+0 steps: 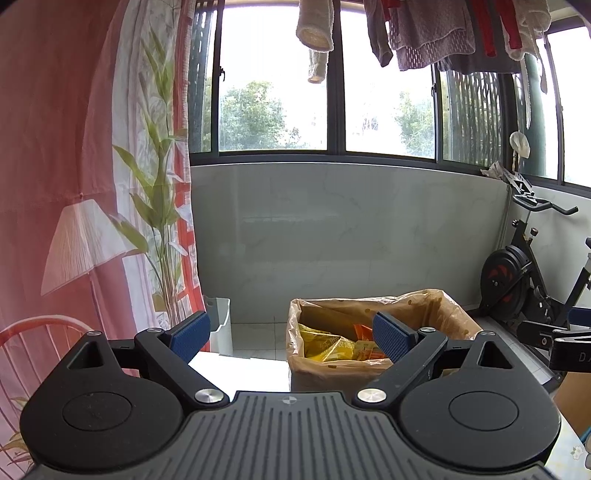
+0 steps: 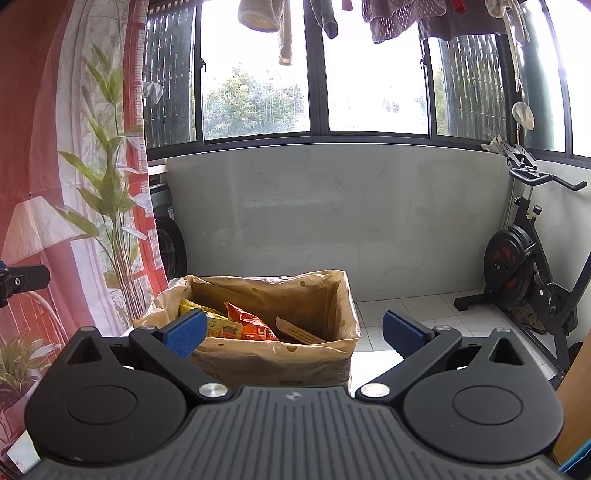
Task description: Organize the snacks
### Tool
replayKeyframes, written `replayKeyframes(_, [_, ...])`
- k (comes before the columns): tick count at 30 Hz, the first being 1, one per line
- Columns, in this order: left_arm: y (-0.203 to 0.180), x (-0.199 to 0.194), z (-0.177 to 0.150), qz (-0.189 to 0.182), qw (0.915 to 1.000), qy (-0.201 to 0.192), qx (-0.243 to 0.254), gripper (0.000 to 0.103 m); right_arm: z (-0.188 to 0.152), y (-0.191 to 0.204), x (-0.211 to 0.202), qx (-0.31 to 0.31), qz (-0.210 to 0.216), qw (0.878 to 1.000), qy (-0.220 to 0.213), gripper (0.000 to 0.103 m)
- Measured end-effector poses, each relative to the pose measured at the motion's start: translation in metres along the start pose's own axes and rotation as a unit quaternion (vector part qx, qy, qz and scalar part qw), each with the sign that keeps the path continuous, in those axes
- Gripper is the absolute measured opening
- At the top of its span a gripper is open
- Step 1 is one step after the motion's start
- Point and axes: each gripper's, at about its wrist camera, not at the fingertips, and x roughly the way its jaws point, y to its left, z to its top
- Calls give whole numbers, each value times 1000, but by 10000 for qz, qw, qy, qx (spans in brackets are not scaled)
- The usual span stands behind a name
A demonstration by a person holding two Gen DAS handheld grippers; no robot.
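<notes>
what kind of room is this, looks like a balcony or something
Most likely an enclosed home balcony used for laundry and storage: clothes hang drying above a wide window, an exercise bike stands on the tiled floor, and a washing machine shows behind the curtain.

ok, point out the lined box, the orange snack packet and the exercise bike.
lined box (image 2: 273,354), right wrist view, front wall.
orange snack packet (image 2: 249,323), right wrist view, middle of wrapper.
exercise bike (image 2: 511,260), right wrist view, flywheel.
</notes>
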Motion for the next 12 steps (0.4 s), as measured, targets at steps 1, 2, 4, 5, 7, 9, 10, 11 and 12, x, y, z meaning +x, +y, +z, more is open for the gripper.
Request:
replayKeyframes(1, [0, 0, 0, -3, 10000, -4, 0, 96, 0, 0, 0, 0, -1, 10000, 0, 103])
replayKeyframes(2, [0, 0, 0, -7, 10000, -6, 0, 96, 0, 0, 0, 0, -2, 10000, 0, 103])
replayKeyframes(4, [1, 1, 0, -9, 10000, -6, -7, 96, 0, 0, 0, 3, 0, 10000, -2, 103])
replayKeyframes(5, [2, 1, 0, -11, 10000, -4, -12, 96, 0, 0, 0, 7, -4, 10000, 0, 103])
replayKeyframes(7, [2, 2, 0, -15, 10000, 1, -25, 96, 0, 0, 0, 5, -3, 10000, -1, 103])
replayKeyframes(9, [2, 2, 0, -21, 10000, 8, -36, 96, -1, 0, 0, 7, -7, 10000, 5, 103])
replayKeyframes(10, [2, 2, 0, -25, 10000, 10, -41, 96, -1, -1, 0, 10, -7, 10000, 7, 103])
replayKeyframes(11, [2, 2, 0, -28, 10000, 10, -46, 96, -1, -1, 0, 15, -9, 10000, 10, 103])
replayKeyframes(12, [2, 2, 0, -30, 10000, 10, -55, 96, -2, -2, 0, 24, -10, 10000, 10, 103])
